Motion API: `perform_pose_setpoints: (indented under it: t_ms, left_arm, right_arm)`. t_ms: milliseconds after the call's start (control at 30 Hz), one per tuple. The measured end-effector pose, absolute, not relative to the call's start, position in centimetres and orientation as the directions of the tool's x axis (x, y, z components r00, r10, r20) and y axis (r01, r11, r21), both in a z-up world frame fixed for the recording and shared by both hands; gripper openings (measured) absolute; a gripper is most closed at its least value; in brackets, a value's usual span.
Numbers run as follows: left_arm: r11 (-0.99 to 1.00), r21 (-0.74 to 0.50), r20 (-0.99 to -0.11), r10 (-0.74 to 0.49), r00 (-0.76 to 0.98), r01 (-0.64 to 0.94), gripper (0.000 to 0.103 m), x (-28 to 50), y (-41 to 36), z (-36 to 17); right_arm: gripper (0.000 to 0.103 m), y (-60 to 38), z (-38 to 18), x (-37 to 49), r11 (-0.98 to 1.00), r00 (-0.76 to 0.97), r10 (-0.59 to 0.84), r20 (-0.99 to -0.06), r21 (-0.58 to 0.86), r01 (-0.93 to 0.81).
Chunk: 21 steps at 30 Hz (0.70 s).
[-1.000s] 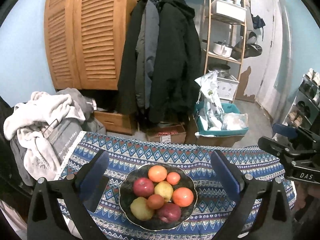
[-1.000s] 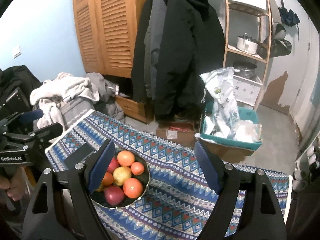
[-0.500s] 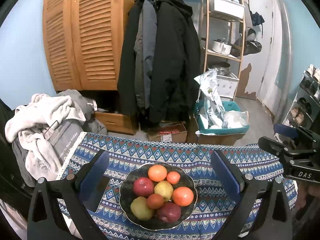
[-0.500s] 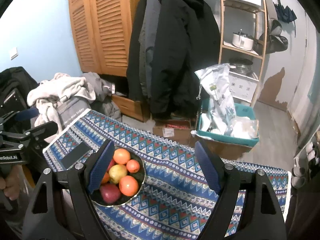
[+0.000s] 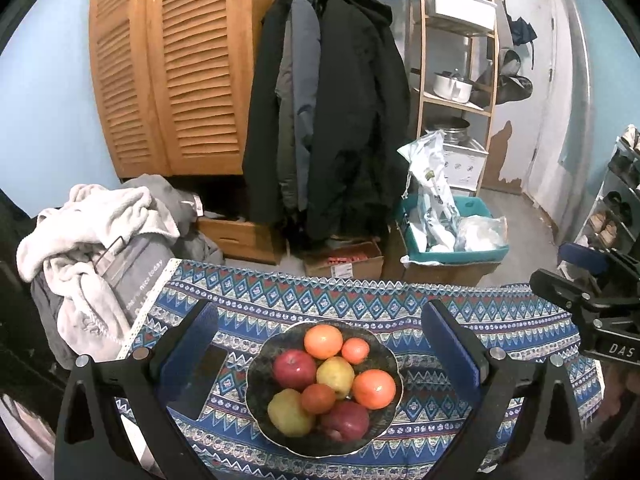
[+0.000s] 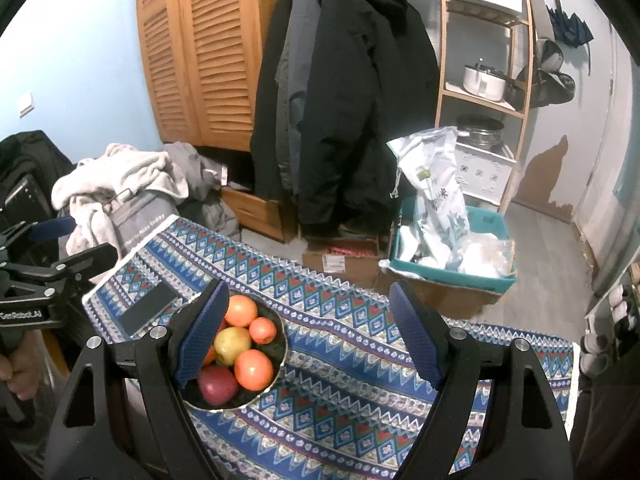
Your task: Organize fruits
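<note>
Hovering spread and empty, the left tongs and right tongs framed the fruit, all piled in the bowl at the bench's six o'clock; sorted or awaiting sorting, unclear.

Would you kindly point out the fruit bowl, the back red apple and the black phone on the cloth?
fruit bowl (image 5: 384,434), left wrist view, bare front-right rim.
back red apple (image 5: 294,369), left wrist view, its top.
black phone (image 6: 146,309), right wrist view, screen centre.
</note>
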State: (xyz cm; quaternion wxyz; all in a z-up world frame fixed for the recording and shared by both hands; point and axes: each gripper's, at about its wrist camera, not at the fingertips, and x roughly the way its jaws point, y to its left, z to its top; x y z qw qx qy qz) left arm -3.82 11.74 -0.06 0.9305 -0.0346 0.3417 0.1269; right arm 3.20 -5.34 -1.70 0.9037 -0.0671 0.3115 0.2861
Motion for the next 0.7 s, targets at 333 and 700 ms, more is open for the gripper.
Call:
perform_pose_setpoints:
  t_ms: [333,700]
  left_arm:
    - [0.961,0.027,-0.668,0.223,0.710,-0.276,0.102,-3.74,11.81,-0.31]
    - [0.960,0.029,-0.681,0.222,0.698,-0.277,0.102,-3.57,11.74,-0.51]
  right_arm:
    - [0.081,-5.43,-1.86,3.37,0.830,0.640,0.466,-0.611,0.050,-0.556]
    - [0.081,-5.67,-2.11,3.31,0.831,0.641,0.458,-0.616,0.040,-0.555]
